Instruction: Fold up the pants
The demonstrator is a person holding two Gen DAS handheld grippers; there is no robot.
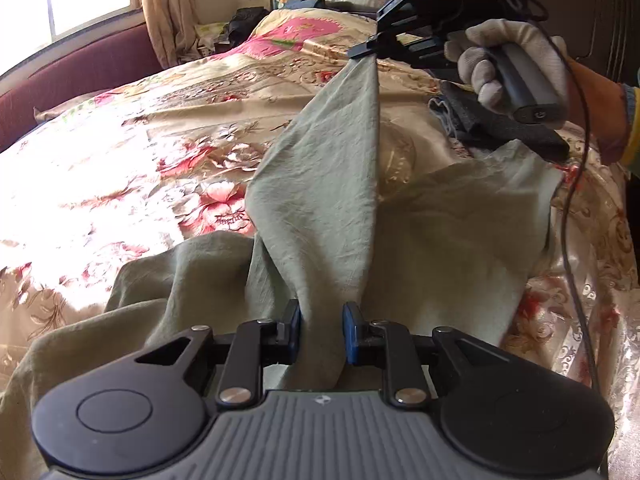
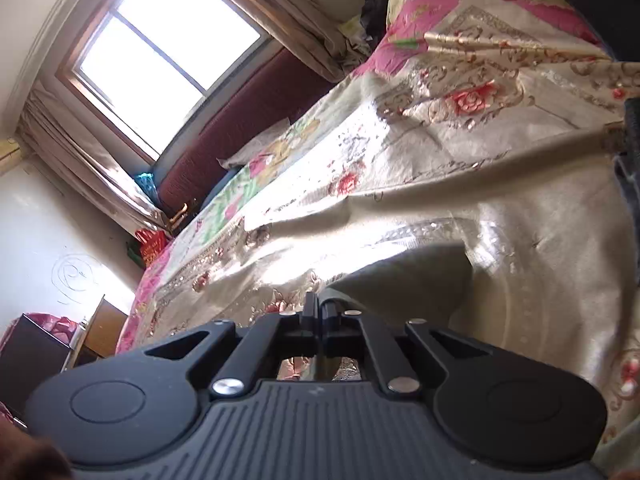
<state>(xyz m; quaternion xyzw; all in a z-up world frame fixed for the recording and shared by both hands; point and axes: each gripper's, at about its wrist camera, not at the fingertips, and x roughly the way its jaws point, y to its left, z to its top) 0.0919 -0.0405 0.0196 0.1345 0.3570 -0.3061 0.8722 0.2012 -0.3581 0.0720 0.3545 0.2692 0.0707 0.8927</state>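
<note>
The pants (image 1: 320,200), grey-green, were spread lower centre in the left view, over a floral bedspread (image 1: 120,140), with one corner hauled up toward the upper right. That corner was pinched in the right gripper (image 1: 366,50), jaws clamped right down on just the fabric edge; in the right view the same gripper (image 2: 320,312) was seen fully closed with a sliver of cloth (image 2: 400,276) poking out beside it. A bunch of cloth was caught between the blue pads (image 1: 294,328) of the left gripper (image 1: 322,330) at bottom centre, jaws narrowed onto it, pads pressing on the folds as far as could be told.

Risks, guessed honestly: the right grip looked thin, so the corner could probably be yanked free if pulled hard. The left bunch was gathered in several layers, so a crooked crease might be made, or only the top layer dragged. A dark garment (image 1: 500,128) lay at right just beyond the pants and could be snagged. The cable (image 1: 576,160) hanging at far right could be caught too.
</note>
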